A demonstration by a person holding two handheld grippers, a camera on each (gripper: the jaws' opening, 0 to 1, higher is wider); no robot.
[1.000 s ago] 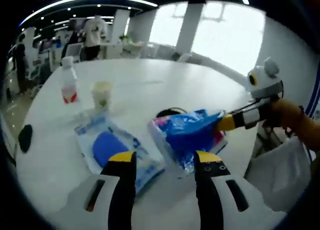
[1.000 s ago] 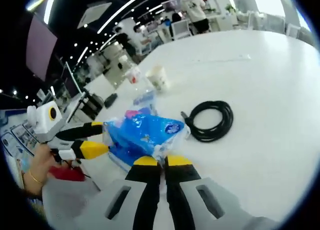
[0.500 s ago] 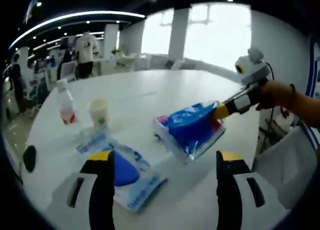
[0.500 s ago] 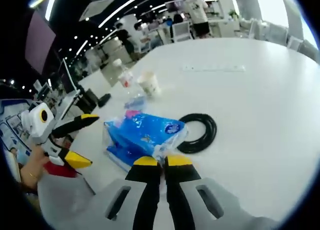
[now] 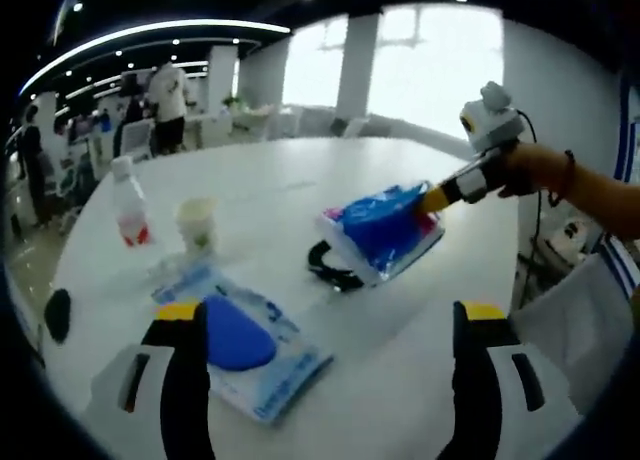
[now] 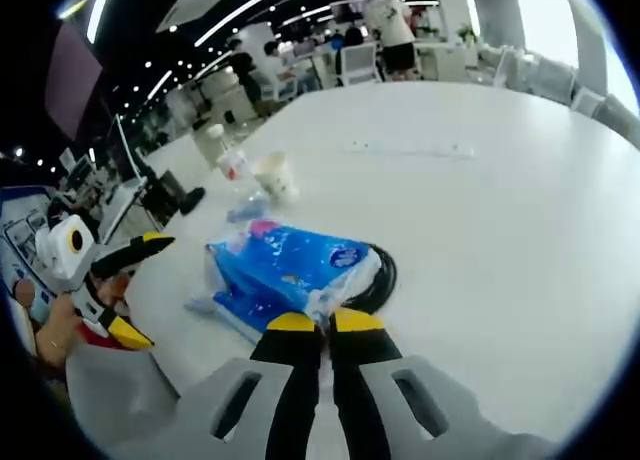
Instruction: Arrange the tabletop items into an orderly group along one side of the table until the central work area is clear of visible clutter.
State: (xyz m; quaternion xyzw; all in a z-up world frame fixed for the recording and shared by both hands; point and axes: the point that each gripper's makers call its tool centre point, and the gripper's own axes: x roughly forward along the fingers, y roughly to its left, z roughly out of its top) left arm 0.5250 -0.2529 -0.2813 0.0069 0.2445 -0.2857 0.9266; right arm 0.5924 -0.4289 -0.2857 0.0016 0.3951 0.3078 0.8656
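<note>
A blue plastic tissue pack (image 5: 383,232) lies tilted across a black cable coil (image 5: 324,266) on the white table. My right gripper (image 6: 316,326) is shut on the pack's (image 6: 284,268) near plastic edge, and it enters the left gripper view from the right (image 5: 437,196). The coil (image 6: 383,276) peeks out behind the pack. My left gripper (image 5: 332,380) is open wide, with nothing between its jaws. It hangs over the table's near edge, short of a flat blue packet (image 5: 243,338). From the right gripper view it (image 6: 112,292) appears at the left, also open.
A paper cup (image 5: 197,223) and a small bottle with a red label (image 5: 131,197) stand at the far left. A black oval object (image 5: 54,315) lies near the left table edge. A white strip (image 6: 410,150) lies further across the table. People and chairs are beyond it.
My right gripper has pulled the blue pack away from the left gripper and onto the cable coil. My left gripper's jaws have spread wider and drawn back.
</note>
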